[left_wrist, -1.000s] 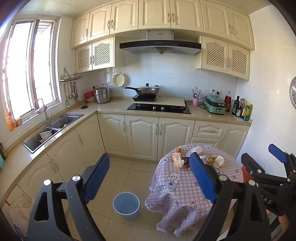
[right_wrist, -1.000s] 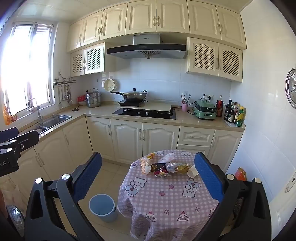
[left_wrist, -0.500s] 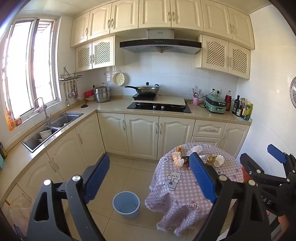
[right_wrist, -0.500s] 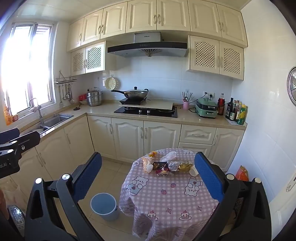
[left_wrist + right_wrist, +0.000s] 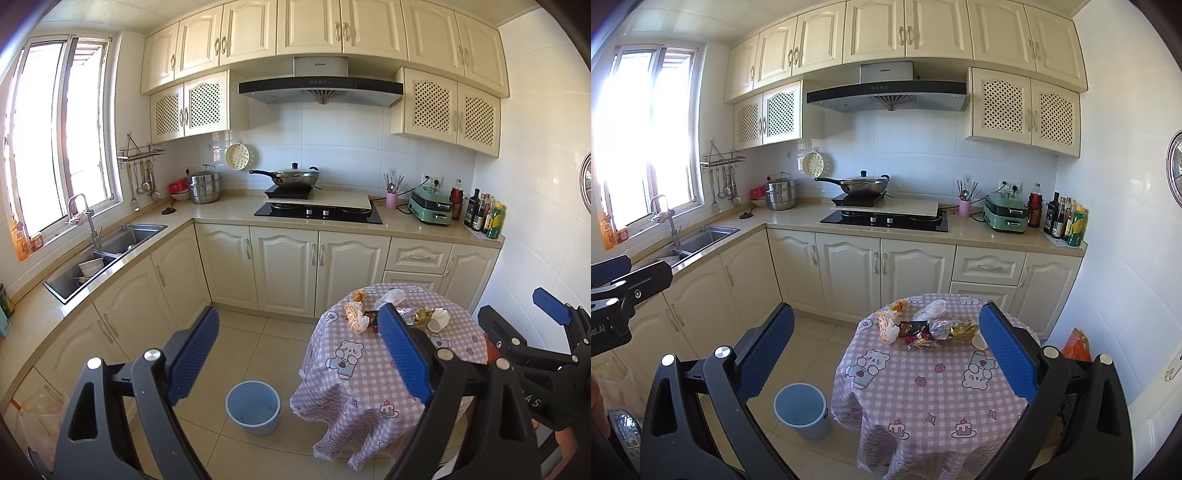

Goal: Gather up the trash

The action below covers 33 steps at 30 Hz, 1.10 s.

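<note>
**Blue-padded grippers held wide above a littered kitchen table**

Blue rubber pads line both grippers, nearest of all. The left gripper [image 5: 295, 354] has its jaws spread wide and holds nothing; the right gripper [image 5: 886, 354] is likewise spread and holds nothing. Both hang in the air, well short of the table.

Just beyond, a pale blue bucket [image 5: 801, 410] stands on the tiled floor, beside the left edge of a small round table [image 5: 923, 391] draped in pink checked cloth with bear prints.

On the far half of the cloth lies the trash [image 5: 923, 328]: crumpled wrappers, a clear plastic bag [image 5: 930, 309] and a small white cup [image 5: 438, 318] on its side.

Farther off, cream cabinets run along the wall, with a wok [image 5: 864, 185] on the hob and a steel sink [image 5: 107, 251] at the left, under the window.
</note>
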Each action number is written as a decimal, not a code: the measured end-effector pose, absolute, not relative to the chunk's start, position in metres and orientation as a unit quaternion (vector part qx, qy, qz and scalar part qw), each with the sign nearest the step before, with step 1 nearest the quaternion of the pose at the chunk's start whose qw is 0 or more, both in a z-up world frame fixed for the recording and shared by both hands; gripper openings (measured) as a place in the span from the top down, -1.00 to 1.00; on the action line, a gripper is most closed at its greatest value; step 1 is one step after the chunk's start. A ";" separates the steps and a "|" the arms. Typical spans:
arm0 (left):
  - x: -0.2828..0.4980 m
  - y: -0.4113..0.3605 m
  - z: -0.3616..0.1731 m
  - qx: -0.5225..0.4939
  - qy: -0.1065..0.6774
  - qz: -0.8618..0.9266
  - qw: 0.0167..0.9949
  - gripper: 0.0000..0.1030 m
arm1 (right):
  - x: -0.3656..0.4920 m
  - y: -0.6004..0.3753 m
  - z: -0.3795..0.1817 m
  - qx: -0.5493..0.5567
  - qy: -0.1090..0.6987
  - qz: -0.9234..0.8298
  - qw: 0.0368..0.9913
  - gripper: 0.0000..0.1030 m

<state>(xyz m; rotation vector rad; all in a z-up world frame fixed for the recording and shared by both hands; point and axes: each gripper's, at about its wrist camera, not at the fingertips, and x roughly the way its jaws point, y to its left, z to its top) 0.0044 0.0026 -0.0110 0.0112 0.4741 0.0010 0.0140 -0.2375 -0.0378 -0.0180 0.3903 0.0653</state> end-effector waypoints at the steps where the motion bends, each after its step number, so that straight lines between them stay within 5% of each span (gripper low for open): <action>1: 0.004 0.003 -0.012 0.006 0.235 0.001 0.972 -0.67 | 0.015 -0.237 -0.038 -0.009 0.194 0.033 0.980 -0.87; 33: 0.015 0.011 -0.013 0.011 0.241 0.003 0.971 -0.67 | 0.022 -0.232 -0.036 -0.005 0.197 0.038 0.980 -0.87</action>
